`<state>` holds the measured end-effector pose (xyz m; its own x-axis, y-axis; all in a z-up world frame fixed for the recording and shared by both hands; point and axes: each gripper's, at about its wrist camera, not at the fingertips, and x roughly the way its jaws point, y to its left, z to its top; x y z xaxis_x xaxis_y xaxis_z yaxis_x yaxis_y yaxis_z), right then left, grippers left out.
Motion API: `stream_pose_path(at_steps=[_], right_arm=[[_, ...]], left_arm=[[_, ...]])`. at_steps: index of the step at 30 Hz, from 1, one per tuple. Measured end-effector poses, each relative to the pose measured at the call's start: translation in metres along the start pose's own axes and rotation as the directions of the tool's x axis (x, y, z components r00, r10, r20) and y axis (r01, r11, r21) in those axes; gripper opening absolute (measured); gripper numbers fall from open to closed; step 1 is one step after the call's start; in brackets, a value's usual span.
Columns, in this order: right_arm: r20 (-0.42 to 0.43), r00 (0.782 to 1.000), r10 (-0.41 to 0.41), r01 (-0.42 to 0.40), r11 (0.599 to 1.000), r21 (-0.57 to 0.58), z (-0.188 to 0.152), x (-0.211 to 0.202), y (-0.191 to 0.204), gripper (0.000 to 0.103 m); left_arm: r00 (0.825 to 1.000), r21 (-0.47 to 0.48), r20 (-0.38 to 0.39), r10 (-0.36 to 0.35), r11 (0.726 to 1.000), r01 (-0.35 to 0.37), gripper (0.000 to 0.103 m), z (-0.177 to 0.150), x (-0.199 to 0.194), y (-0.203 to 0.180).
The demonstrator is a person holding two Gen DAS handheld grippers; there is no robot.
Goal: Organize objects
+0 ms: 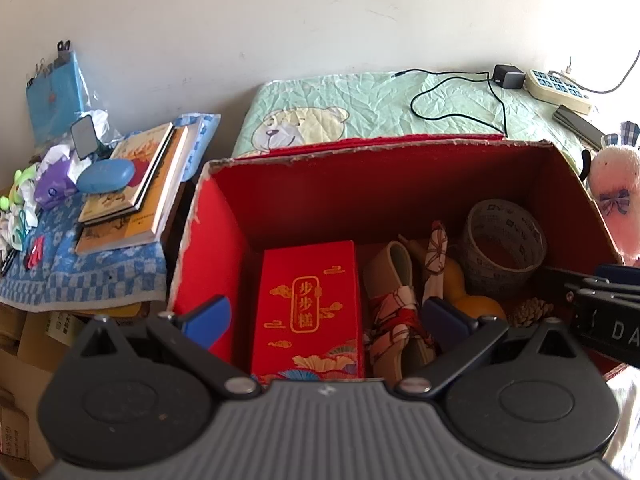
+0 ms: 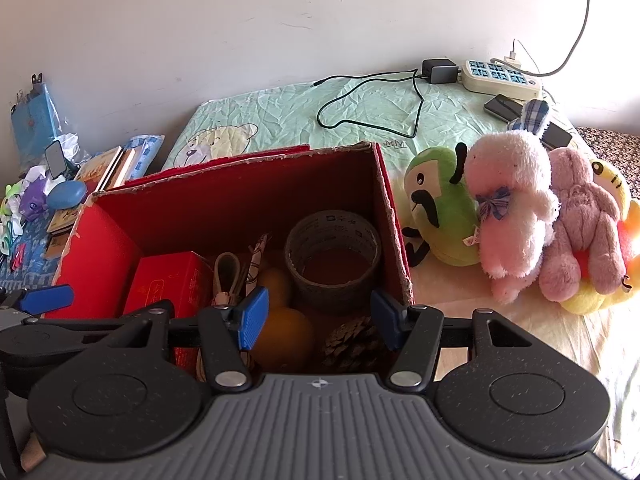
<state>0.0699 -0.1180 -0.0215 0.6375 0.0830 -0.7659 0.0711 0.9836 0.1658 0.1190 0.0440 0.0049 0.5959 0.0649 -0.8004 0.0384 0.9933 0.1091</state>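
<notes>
A red cardboard box point(image 1: 224, 216) point(image 2: 384, 184) stands open on the bed. Inside lie a red gift carton with gold lettering point(image 1: 308, 312) point(image 2: 168, 284), a tape roll point(image 1: 502, 236) point(image 2: 332, 256), an orange gourd point(image 1: 472, 300) point(image 2: 280, 328), a pine cone point(image 1: 530, 312) point(image 2: 352, 344) and a patterned cloth-wrapped bundle point(image 1: 394, 304). My left gripper point(image 1: 328, 320) hangs open above the gift carton, holding nothing. My right gripper point(image 2: 320, 320) is open over the box's near right corner, above gourd and pine cone, also empty. Its body shows at the left wrist view's right edge.
Plush toys sit right of the box: a green one point(image 2: 440, 216), a white-pink rabbit point(image 2: 512, 208), a pink bear point(image 2: 580, 224). Behind lie a charger cable point(image 2: 372, 112), power strip point(image 2: 500, 76) and phone point(image 2: 504, 106). A side table at left holds stacked books point(image 1: 140, 184), a blue case point(image 1: 106, 176).
</notes>
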Motion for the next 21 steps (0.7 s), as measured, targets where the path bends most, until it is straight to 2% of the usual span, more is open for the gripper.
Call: stream_pose_path(at_steps=[21], right_arm=[[0.003, 1.000, 0.006, -0.006, 1.000, 0.003, -0.0033, 0.0006, -0.0017, 0.060]], left_arm=[[1.000, 0.006, -0.009, 0.004, 1.000, -0.004, 0.102, -0.0031, 0.0022, -0.0022]])
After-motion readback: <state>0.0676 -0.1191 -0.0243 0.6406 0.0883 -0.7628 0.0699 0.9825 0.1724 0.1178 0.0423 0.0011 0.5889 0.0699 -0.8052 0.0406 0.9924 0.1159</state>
